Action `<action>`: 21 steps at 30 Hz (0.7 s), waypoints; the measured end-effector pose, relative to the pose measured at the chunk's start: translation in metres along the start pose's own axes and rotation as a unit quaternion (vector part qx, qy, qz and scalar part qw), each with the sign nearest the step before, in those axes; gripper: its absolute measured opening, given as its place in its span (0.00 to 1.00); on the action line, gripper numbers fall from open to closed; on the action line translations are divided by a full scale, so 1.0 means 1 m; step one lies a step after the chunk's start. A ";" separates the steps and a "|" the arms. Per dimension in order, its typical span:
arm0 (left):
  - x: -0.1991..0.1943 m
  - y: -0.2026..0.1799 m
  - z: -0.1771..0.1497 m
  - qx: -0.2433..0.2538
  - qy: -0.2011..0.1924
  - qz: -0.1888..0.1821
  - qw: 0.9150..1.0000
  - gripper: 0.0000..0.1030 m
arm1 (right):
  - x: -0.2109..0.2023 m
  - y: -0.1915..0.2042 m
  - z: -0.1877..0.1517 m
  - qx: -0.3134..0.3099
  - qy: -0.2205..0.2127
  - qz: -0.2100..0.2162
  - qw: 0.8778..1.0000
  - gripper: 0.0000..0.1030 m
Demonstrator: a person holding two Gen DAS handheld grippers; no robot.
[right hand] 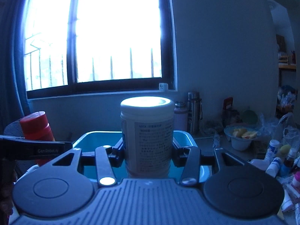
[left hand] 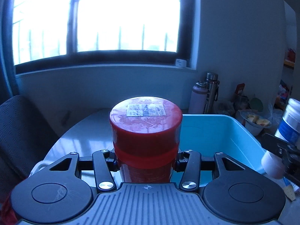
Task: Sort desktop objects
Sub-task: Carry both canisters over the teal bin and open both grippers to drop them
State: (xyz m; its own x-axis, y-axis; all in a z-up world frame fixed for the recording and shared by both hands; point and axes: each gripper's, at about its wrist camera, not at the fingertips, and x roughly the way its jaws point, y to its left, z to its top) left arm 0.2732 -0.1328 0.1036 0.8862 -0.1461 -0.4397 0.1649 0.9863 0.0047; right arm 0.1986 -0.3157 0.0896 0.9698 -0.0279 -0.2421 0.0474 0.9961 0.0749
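Note:
My left gripper [left hand: 146, 161] is shut on a red jar [left hand: 146, 131] with a red lid and a small label on top, held upright at the left edge of a light blue bin [left hand: 225, 135]. My right gripper [right hand: 148, 153] is shut on a white jar [right hand: 148, 131] with a white lid and printed label, held upright above the same bin [right hand: 90, 136]. The red jar also shows in the right wrist view [right hand: 37, 127], at the left. The white jar also shows in the left wrist view [left hand: 290, 120], at the far right.
A pink bottle [left hand: 198, 97] and a steel flask [left hand: 211, 90] stand by the wall. A bowl of cut fruit [right hand: 241, 136] sits right of the bin. Several small bottles and tubes [right hand: 277, 161] lie at the right. A dark chair [left hand: 22, 131] stands at the left.

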 end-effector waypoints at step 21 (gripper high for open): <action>0.124 -0.025 0.016 0.010 0.093 -0.029 0.995 0.48 | 0.106 -0.001 -0.028 -0.016 0.132 -0.035 0.990 0.47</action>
State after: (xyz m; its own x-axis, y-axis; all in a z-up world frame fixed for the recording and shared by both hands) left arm 0.3857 -0.1769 0.0636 0.7796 -0.1836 -0.5988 0.2235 0.9747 -0.0078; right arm 0.2951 -0.3175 0.0371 0.8679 -0.0775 -0.4907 0.0998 0.9948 0.0195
